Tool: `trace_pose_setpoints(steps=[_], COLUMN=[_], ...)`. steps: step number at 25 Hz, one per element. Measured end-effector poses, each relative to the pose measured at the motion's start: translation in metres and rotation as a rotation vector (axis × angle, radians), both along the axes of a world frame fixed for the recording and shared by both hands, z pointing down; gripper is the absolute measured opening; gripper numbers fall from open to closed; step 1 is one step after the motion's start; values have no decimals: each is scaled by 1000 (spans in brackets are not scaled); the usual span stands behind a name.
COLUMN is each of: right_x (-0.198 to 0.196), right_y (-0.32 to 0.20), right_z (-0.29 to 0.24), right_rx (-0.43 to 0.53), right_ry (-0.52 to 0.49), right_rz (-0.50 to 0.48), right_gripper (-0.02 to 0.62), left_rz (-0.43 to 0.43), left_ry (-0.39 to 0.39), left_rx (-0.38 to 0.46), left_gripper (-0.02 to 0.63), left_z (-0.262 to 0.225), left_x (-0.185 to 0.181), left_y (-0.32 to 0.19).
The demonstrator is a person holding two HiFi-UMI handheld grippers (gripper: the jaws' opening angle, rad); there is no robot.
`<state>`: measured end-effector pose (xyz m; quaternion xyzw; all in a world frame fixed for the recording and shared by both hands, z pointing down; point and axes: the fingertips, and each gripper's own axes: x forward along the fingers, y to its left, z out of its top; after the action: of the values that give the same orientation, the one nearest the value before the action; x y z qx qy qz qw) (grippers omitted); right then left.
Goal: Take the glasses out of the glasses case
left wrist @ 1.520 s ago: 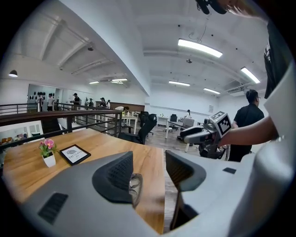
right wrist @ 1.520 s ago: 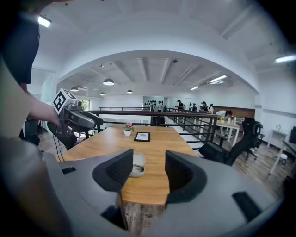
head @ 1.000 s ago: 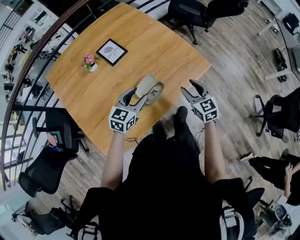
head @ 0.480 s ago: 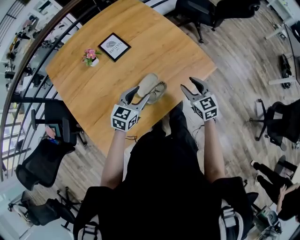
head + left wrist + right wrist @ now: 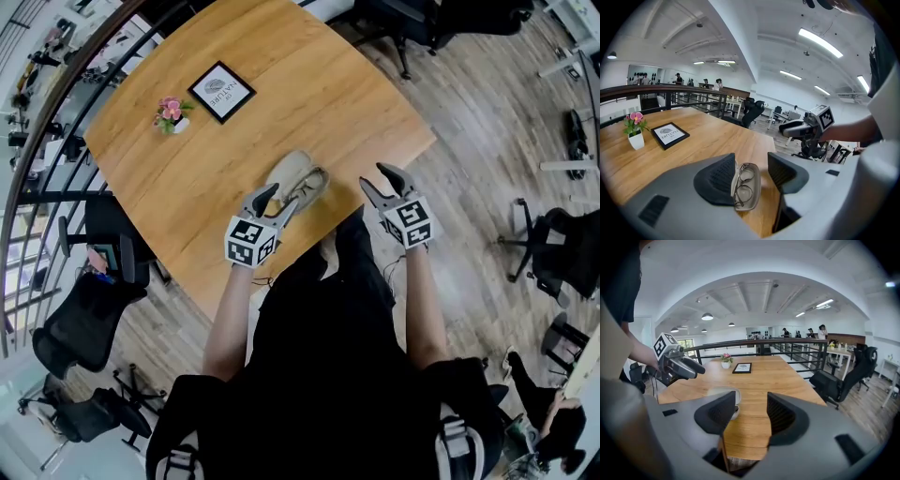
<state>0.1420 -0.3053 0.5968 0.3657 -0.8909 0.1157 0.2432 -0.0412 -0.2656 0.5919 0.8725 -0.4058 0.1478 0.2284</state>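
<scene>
Glasses case (image 5: 292, 175) w/ glasses (image 5: 744, 183) lies lengthwise just ahead of left hand-held gripper (image 5: 279, 201), jaws apart, empty; right hand-held gripper (image 5: 376, 178), also released, is farther off.

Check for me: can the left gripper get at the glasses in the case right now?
Likely yes. The left gripper has its jaws apart and points at the open case. The glasses lie uncovered inside, and nothing shows between them and the jaws.

floor: wood planks (image 5: 478, 122) | furniture: wooden table (image 5: 309, 94), black office chairs (image 5: 84, 328) | edge: dark railing (image 5: 797, 340) | light: ceiling strips (image 5: 819, 41), possibly fluorescent
</scene>
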Motion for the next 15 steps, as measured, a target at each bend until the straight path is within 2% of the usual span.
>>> trace_pose_setpoints(steps=[5,15], right_x=[5,7], right_y=[-8,-24], right_z=[12,43], right_rx=[-42,-109], right_ry=[9,58], right_rz=[-29,-107], right_gripper=[221,218], left_rz=[23,31], left_ry=[-69,-104], left_rx=[-71,-137], left_gripper=[239,239], left_z=[38,71], left_x=[11,26], left_y=[1,-13])
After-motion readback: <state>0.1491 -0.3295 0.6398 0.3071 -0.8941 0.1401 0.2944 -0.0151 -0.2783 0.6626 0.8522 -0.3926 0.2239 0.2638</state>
